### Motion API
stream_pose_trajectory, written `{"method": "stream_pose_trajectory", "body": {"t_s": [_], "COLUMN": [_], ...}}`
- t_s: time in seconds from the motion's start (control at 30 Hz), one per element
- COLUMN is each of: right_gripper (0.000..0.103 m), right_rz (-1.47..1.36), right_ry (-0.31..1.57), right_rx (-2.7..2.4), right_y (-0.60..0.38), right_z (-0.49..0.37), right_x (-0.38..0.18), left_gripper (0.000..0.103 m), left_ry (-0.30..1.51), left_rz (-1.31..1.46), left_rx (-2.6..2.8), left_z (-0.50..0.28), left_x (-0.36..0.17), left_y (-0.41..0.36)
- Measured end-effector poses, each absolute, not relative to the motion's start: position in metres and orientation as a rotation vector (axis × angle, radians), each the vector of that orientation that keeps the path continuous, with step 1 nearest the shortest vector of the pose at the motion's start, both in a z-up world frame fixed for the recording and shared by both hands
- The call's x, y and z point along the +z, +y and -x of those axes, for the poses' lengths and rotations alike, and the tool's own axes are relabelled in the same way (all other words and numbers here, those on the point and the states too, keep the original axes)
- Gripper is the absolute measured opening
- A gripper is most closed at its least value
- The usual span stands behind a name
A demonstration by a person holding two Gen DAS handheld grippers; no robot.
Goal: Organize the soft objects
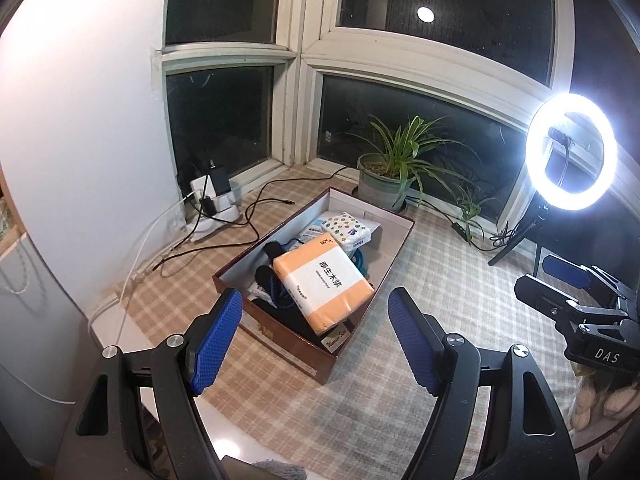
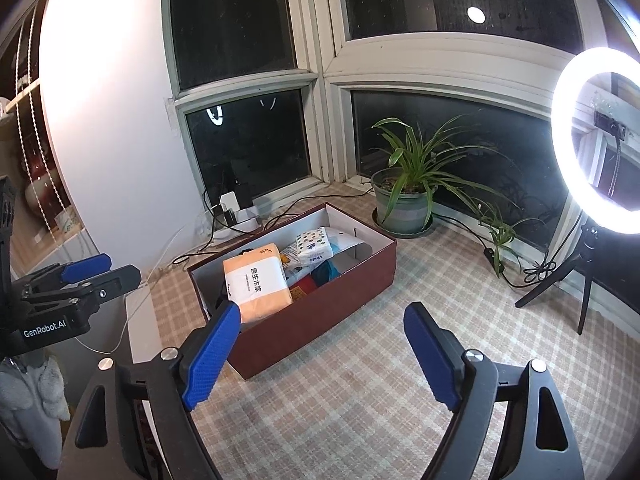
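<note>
Two claws in play, one per hand. Left claw [image 1: 316, 336]: blue pads well apart, nothing between them, hovering over the near end of the box. Right claw [image 2: 322, 356]: pads likewise spread, nothing held, hovering over the checked cloth in front of the box's long side.

One open box [image 1: 280, 340], reddish-brown outside and pale inside, sits on the desk [image 1: 420, 264], which is covered by a beige checked cloth. The soft things lie inside the box.

Contents, as far as they can be counted:
- One orange tissue pack [image 1: 323, 281] with a white band and printed characters, lying on top at the near end and tilted against the pile. In the left wrist view it shows in the gap between the left claw's pads, beyond them and not touching.
- One smaller white tissue pack [image 1: 348, 228] with coloured dots, toward the far end.
- One flat white packet [image 1: 376, 225] under the dotted pack.
- Dark fabric items [image 1: 276, 272] along the left inner wall; number cannot be told.
- One teal item [image 2: 326, 272] and a reddish one [image 2: 308, 284] low in the box, partly hidden.

In the right wrist view the orange pack sits just behind the tip of the claw's left pad, apart from it.

Around the box: one potted plant [image 1: 390, 172] behind the far end, one lit ring light [image 1: 571, 152] on a tripod to the right, one white power strip [image 1: 212, 208] with cables by the window corner.
</note>
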State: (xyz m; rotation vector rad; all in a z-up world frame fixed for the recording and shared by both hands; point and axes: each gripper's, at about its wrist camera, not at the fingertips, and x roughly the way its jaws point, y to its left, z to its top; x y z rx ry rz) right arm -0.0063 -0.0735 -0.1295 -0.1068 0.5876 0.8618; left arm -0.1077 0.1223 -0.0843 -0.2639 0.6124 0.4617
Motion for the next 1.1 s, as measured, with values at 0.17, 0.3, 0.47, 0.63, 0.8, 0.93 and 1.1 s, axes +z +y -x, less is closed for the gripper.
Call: {"method": "stream_pose_trajectory", "body": {"t_s": [0.17, 0.3, 0.47, 0.63, 0.8, 0.93, 1.1], "right_gripper": [0.081, 0.081, 0.081, 0.081, 0.081, 0.081, 0.081], "right_rz": [0.110, 0.110, 0.112, 0.111, 0.110, 0.110, 0.111], "right_ry": [0.592, 0.591, 0.591, 0.591, 0.593, 0.597, 0.602], "right_rx": [0.863, 0.861, 0.861, 0.862, 0.862, 0.859, 0.856], "right_y": [-0.0740, -0.0747, -0.0755, -0.0753, -0.0768, -0.0772, -0.0786], "right_z": [0.0069, 0.0066, 0.0062, 0.0062, 0.0050, 0.0039, 0.0032], "right_x": [-0.1299, -0.1303, -0.1304, -0.1307, -0.1317, -0.1329, -0.1355], "left_gripper": [0.076, 0.076, 0.076, 0.076, 0.076, 0.076, 0.076], "left_ry": [0.612, 0.612, 0.614, 0.612, 0.612, 0.613, 0.614], "left_rz": [0.258, 0.253, 0.255, 0.254, 0.254, 0.255, 0.256], "left_rx": [0.458, 0.455, 0.454, 0.454, 0.457, 0.452, 0.451], "left_z": [0.1079, 0.1059, 0.1053, 0.1050, 0.1051, 0.1039, 0.1034], "left_x": [-0.0813, -0.0811, -0.0809, -0.0816, -0.0820, -0.0831, -0.0831], "left_y": [0.1214, 0.1200, 0.1200, 0.1197, 0.1190, 0.1187, 0.1188]}}
